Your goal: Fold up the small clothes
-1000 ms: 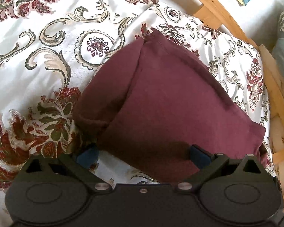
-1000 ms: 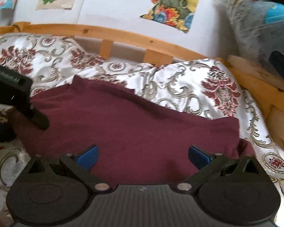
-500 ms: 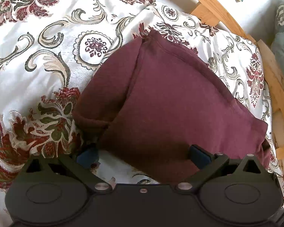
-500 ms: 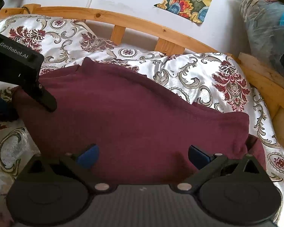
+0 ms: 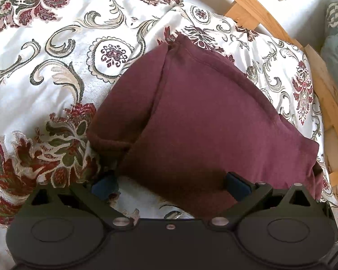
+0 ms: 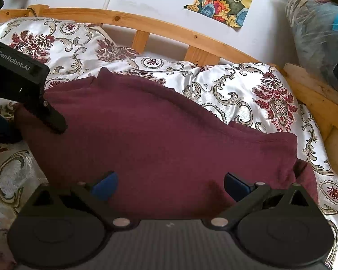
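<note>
A maroon garment (image 5: 202, 117) lies folded on the patterned bedspread (image 5: 56, 56), with one flap doubled under along its left side. My left gripper (image 5: 171, 183) hovers open over the garment's near edge, its blue pads wide apart and holding nothing. In the right wrist view the same maroon garment (image 6: 164, 139) spreads across the middle. My right gripper (image 6: 170, 183) is open above its near edge, fingers apart and empty. The left gripper's black body (image 6: 18, 78) shows at the left of that view, over the garment's left end.
A wooden bed frame (image 6: 146, 25) runs along the back and right, with a white wall and colourful pictures (image 6: 223, 2) behind it. A plastic-wrapped bundle (image 6: 320, 29) sits at the far right. Floral bedspread (image 6: 247, 90) surrounds the garment.
Both grippers have pulled back and risen slightly from the garment, which stays put. The right wrist view now shows more headboard and wall.
</note>
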The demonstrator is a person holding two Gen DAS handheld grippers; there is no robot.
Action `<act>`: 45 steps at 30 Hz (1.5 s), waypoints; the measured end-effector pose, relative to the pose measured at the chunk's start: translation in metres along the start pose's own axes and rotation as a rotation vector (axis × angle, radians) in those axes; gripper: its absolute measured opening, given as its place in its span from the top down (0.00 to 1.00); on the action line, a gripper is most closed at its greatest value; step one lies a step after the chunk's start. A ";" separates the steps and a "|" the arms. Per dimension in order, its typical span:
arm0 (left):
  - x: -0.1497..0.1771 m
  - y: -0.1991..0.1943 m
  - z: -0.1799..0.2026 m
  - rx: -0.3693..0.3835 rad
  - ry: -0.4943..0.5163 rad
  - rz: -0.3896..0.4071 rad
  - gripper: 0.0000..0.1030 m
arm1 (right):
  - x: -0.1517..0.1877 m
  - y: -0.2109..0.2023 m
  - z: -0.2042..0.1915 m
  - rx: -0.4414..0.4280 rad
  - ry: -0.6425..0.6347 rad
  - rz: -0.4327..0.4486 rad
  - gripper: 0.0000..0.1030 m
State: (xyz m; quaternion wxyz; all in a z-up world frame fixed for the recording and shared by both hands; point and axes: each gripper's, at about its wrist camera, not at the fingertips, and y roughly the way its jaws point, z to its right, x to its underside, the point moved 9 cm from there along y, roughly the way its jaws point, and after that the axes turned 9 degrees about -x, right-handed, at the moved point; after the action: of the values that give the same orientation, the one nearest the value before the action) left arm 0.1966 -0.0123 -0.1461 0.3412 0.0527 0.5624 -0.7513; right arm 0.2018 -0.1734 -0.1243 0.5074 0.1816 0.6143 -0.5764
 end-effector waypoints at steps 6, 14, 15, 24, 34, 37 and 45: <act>0.001 0.000 0.000 -0.002 0.004 0.003 0.01 | 0.000 0.000 0.000 0.000 0.001 0.000 0.00; -0.006 0.000 -0.007 0.030 -0.096 -0.021 0.01 | 0.001 0.000 -0.001 0.000 0.000 0.000 0.00; -0.008 0.001 -0.009 0.034 -0.122 -0.033 0.01 | 0.001 0.000 -0.001 0.000 0.000 0.000 0.00; -0.022 0.006 -0.026 0.011 -0.313 -0.067 0.18 | 0.001 0.000 -0.001 0.001 0.000 0.000 0.00; -0.022 -0.012 -0.017 -0.058 -0.221 0.001 0.68 | 0.001 -0.001 0.000 -0.002 0.002 -0.019 0.00; -0.026 -0.019 -0.006 -0.078 -0.156 0.037 0.73 | -0.002 -0.004 0.006 -0.023 0.026 -0.041 0.00; -0.037 -0.038 0.033 -0.081 0.051 0.159 0.78 | -0.004 -0.015 0.039 0.056 0.048 -0.051 0.00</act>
State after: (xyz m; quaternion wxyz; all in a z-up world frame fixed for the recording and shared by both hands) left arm 0.2132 -0.0195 -0.0861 0.3872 0.1022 0.5948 -0.6970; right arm 0.2069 -0.2109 -0.1062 0.4725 0.1939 0.6142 -0.6016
